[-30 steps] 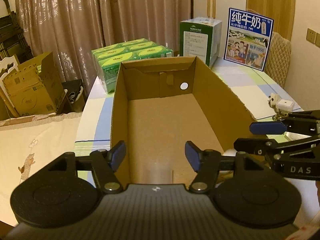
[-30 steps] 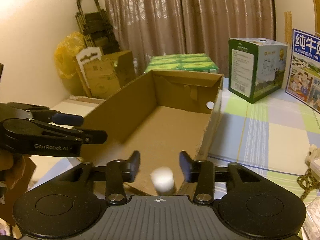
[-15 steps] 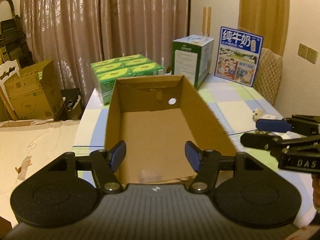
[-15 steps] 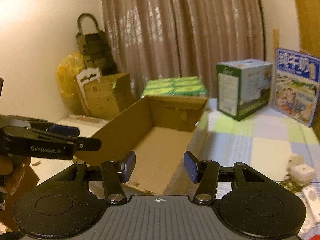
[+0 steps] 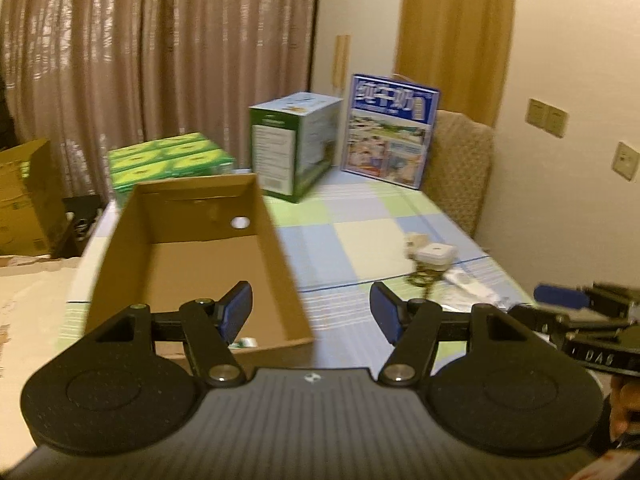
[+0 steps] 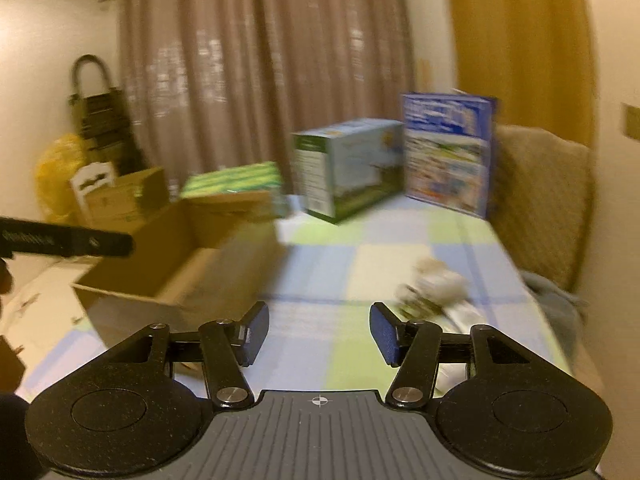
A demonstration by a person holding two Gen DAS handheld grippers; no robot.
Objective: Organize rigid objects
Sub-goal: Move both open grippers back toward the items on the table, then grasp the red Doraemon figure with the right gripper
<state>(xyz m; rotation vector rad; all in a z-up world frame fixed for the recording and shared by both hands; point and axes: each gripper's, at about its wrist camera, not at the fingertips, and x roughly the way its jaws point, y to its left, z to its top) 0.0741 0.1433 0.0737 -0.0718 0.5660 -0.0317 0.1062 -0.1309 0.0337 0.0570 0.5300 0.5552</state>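
An open brown cardboard box (image 5: 276,264) stands on the checked tablecloth, also in the right wrist view (image 6: 224,264). A small white object (image 5: 245,343) lies inside it at the near wall. A pile of small items, a white square plug block (image 5: 434,254) with a cord and a white flat piece, lies to the right on the cloth, blurred in the right wrist view (image 6: 436,286). My left gripper (image 5: 311,314) is open and empty above the box's near right corner. My right gripper (image 6: 319,334) is open and empty over the cloth, left of the pile.
At the table's far end stand a green pack of cartons (image 5: 168,162), a green-and-white carton box (image 5: 294,146) and a blue milk carton case (image 5: 390,130). A padded chair (image 5: 460,168) is at the right edge. Cardboard boxes (image 6: 120,196) stand on the floor left.
Both grippers have pulled back from the box and swung right. The small white object left the right gripper and now lies in the box. The pile of small items has come into view.
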